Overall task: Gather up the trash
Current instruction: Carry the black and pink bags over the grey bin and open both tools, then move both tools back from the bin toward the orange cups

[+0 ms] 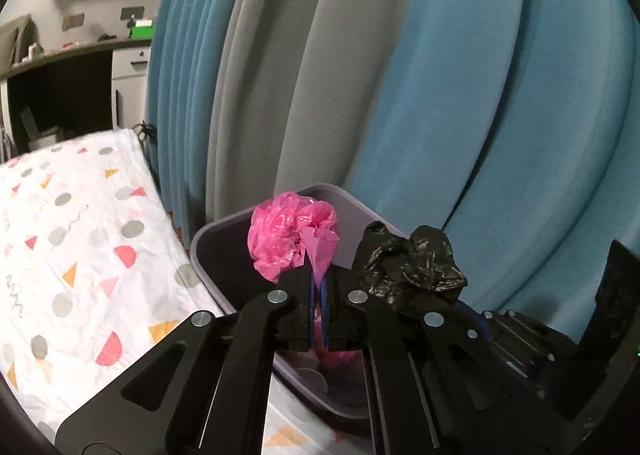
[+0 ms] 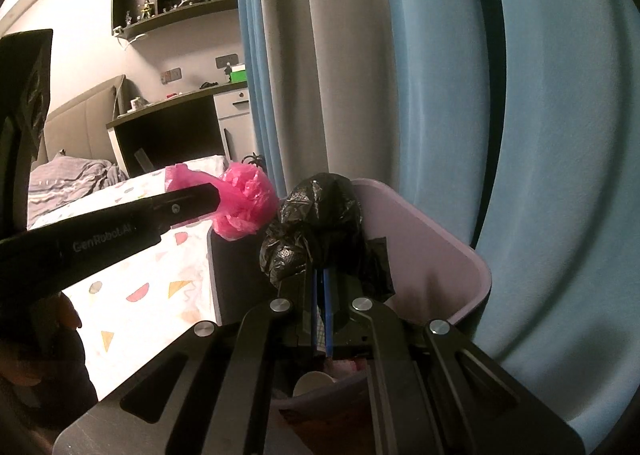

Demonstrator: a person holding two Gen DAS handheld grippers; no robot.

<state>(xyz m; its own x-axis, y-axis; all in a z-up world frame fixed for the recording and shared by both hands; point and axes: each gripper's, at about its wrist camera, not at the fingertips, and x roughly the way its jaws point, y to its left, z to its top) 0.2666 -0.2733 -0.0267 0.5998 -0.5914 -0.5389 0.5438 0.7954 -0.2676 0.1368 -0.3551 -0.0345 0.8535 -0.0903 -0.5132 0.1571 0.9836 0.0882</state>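
Two crumpled bags (image 1: 294, 233) between clamped jaws

tight approach over the bin (image 2: 460, 255)

the bin's open mouth lies at 6 o'clock in both views, partly filled with a paper cup (image 2: 314, 381) and other scraps. curtain folds (image 1: 460, 95) close it in from 12 to 3 o'clock. the bed (image 1: 80, 255) presses against its 9 o'clock wall. the pink bag (image 1: 292, 233) and black bag (image 2: 320, 223) hang side by side above the rim, narrowing the gap between them.
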